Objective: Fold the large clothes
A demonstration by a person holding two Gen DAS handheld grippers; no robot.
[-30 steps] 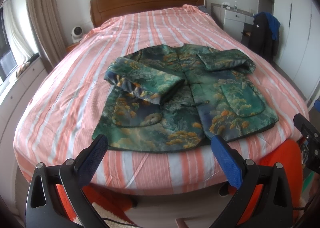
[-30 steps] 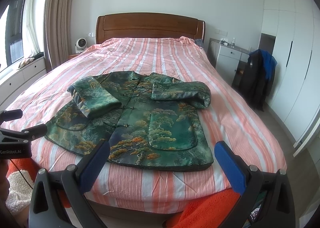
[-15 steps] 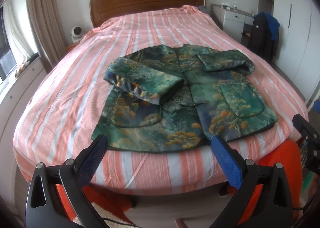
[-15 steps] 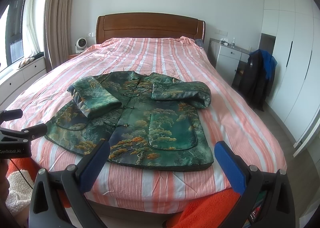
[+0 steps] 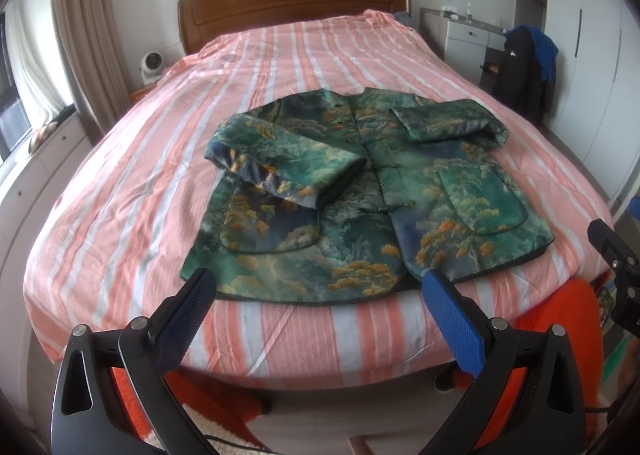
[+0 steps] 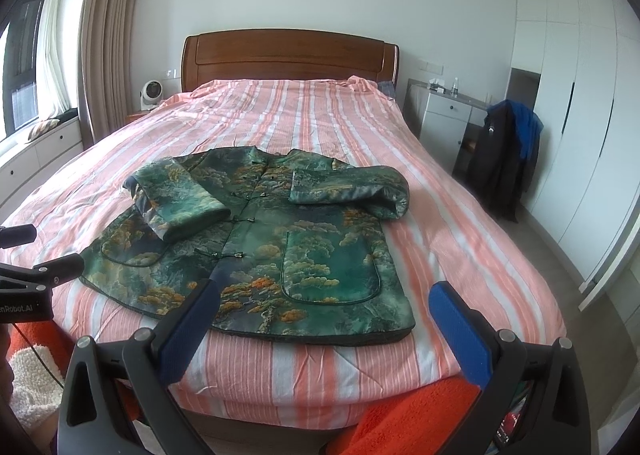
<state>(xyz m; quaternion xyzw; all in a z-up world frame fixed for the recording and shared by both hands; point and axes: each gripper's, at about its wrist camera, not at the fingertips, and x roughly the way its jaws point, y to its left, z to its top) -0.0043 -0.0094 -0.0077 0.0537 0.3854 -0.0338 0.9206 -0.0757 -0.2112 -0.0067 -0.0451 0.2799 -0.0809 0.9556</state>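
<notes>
A green brocade jacket (image 5: 360, 191) with orange and teal tree print lies front-up near the foot of the bed, both sleeves folded in across its chest. The right wrist view shows the same jacket (image 6: 256, 247) with its knot buttons down the middle. My left gripper (image 5: 320, 287) hangs open just short of the jacket's hem, nothing between its blue pads. My right gripper (image 6: 324, 295) is open too, held off the bed's foot near the hem's right corner. Each gripper shows at the other view's edge: right gripper (image 5: 612, 255), left gripper (image 6: 36, 275).
The bed (image 6: 460, 239) has a pink and white striped cover and a wooden headboard (image 6: 288, 55). An orange cloth (image 5: 560, 319) hangs below the foot. A white dresser (image 6: 448, 123) and dark clothes on a chair (image 6: 504, 159) stand right; a small fan (image 6: 153, 93) left.
Both grippers stay open. The left wrist view has shifted very slightly; the jacket lies as before.
</notes>
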